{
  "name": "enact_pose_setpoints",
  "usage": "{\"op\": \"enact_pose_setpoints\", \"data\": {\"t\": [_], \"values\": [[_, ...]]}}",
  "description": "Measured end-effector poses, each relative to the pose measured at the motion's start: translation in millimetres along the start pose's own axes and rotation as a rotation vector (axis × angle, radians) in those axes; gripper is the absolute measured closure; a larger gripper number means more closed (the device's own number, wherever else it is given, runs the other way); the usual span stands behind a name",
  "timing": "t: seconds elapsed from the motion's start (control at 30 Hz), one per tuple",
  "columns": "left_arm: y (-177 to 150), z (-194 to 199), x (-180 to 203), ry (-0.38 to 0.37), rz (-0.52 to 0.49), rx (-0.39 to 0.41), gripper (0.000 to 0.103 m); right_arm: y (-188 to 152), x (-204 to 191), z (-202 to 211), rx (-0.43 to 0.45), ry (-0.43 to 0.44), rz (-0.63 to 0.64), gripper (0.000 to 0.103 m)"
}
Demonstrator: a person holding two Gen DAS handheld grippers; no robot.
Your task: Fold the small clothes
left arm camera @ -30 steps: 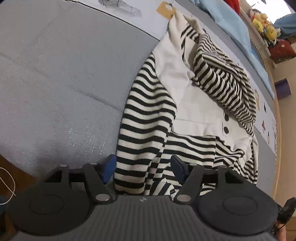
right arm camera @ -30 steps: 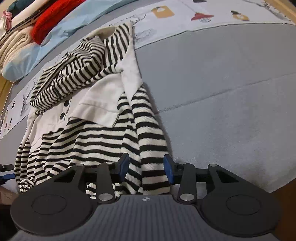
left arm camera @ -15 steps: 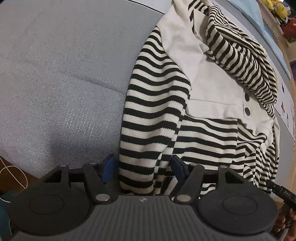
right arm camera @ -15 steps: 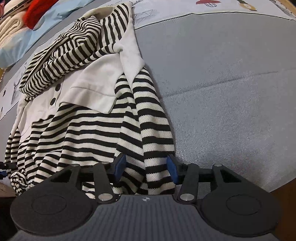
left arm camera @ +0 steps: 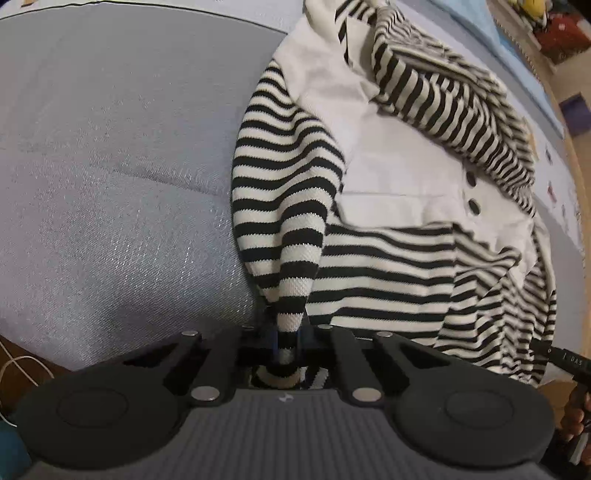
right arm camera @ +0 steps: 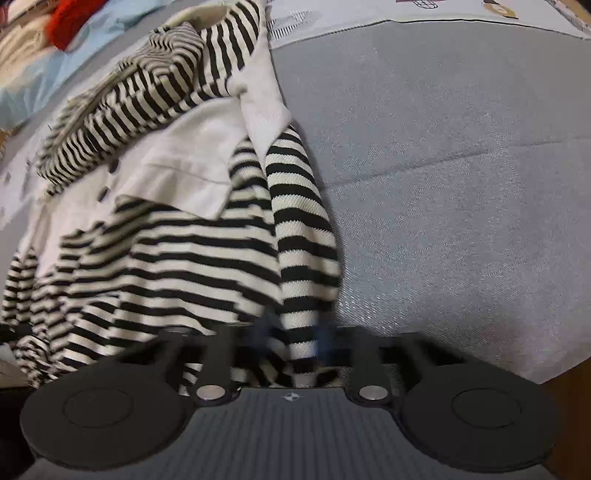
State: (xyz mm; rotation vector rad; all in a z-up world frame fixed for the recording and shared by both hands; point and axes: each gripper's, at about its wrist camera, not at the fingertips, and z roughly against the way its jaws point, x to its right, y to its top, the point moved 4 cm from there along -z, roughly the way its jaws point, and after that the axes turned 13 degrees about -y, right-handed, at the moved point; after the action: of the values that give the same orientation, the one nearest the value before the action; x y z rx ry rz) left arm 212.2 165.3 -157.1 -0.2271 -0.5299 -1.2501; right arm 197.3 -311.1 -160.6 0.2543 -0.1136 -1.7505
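Gripping the near hem of the striped top [left arm camera: 369,258], my left gripper [left arm camera: 287,341] is closing, and its jaws are already pinching a bunched fold of black-and-white knit between them. I am taking this corner so that I can lift the hem evenly. My right gripper [right arm camera: 301,341] is closing too, onto the other near corner of the same top, with a striped fold pressed between its blurred blue pads. Both grippers are pointing steeply down at the hem because the cloth is lying flat and has to be nipped from above.

Beyond my grippers the top is lying spread on the grey bed cover [left arm camera: 110,166], its hem nearest me and its white collar panel with dark buttons [left arm camera: 472,192] farther away. A striped sleeve or hood is lying crumpled over the far part of the top; I cannot tell which. Past the top, a patterned sheet [right arm camera: 461,7] is showing, and to one side of it a red cloth [right arm camera: 70,22]. I judge that the next move calls for raising both corners together and carrying them over towards the collar.
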Motion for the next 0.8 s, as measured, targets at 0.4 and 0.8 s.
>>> {"op": "enact_pose_setpoints", "data": {"t": [0.4,0.8], "values": [[-5,-9,-7,0.030,0.026,-0.062,0.076,1,12,-4,-0.040,0.039,-0.083,0.063],[-11,-2,6,0.031,-0.059,-0.016,0.094,-1,-5,-5,-0.041,0.036,0.022,0.088]]}}
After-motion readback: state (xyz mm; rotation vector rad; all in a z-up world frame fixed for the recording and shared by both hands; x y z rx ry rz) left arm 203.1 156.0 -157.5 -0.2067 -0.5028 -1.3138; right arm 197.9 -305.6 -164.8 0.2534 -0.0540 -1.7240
